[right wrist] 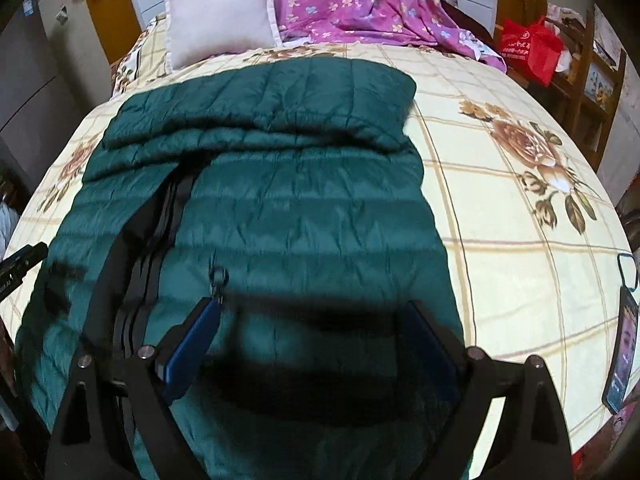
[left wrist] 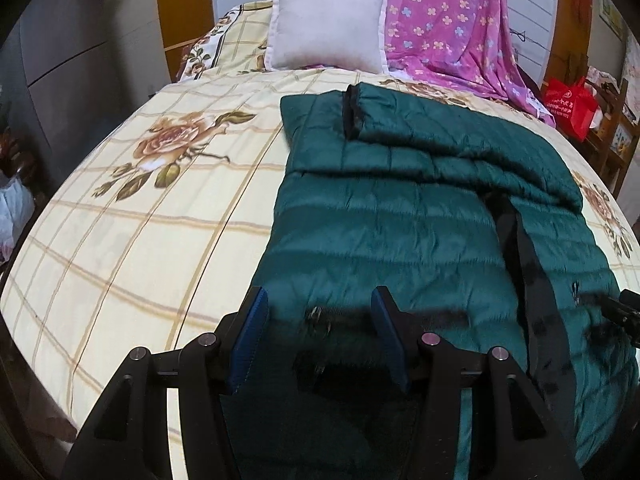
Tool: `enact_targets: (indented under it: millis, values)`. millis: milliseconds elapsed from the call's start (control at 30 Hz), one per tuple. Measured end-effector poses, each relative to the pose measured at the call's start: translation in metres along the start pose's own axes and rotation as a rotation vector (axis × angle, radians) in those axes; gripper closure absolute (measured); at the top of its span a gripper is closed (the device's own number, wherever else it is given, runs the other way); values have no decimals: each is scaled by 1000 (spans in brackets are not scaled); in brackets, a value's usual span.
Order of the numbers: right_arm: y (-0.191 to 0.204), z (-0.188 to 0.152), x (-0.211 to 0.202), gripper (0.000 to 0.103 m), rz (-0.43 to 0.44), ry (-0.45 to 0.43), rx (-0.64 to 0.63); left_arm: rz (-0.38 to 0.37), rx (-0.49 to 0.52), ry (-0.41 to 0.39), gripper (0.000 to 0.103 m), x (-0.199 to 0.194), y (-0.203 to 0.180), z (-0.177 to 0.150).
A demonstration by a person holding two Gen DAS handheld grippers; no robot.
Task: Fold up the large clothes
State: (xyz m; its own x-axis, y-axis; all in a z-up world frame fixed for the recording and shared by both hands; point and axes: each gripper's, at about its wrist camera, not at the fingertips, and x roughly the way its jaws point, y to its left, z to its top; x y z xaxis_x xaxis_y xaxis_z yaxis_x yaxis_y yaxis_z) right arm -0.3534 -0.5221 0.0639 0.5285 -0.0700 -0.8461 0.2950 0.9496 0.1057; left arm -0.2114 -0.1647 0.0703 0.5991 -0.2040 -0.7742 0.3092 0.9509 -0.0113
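Item: green quilted jacket [left wrist: 400,216], lying flat on bed [left wrist: 140,216], sleeves folded in across the top, black zip [right wrist: 160,232] running down the middle; left tool [left wrist: 318,336] released, jaws apart, hovering over near left hem; right tool [right wrist: 316,344] released likewise, over near right hem, zip pull [right wrist: 218,280] just beside its left finger; neither grasping anything. Risks: slick padded fabric, a pinch may catch top layer only, so fold drags unevenly; uneven lift btwn the two tools may skew the fold; sleeves may slide out when hem is raised; pull tab may snag a finger. Also: pillow [left wrist: 326,24], pink sheet [left wrist: 448,12], phone [right wrist: 622,344] at bed edge.
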Motion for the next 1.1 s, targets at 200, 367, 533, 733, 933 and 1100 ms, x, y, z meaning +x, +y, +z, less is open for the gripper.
enact_targets:
  millis: [200, 367, 533, 733, 933, 1100]
  values:
    - [-3, -20, -12, 8, 16, 19, -6, -16, 5, 25, 67, -14, 14, -19]
    - [-13, -34, -24, 8, 1, 40, -27, -84, -45, 82, 67, -25, 36, -37]
    - [-34, -49, -37, 8, 13, 73, 0, -119, -79, 131, 67, -29, 53, -54]
    - [-58, -69, -39, 8, 58, 134, 52, -182, -163, 174, 67, -31, 74, -63]
    - [-69, -83, -37, 8, 121, 163, 88, -256, -275, 210, 67, -26, 97, -70]
    - [-69, -92, -30, 8, 192, 196, 102, -294, -265, 264, 67, -18, 89, -78]
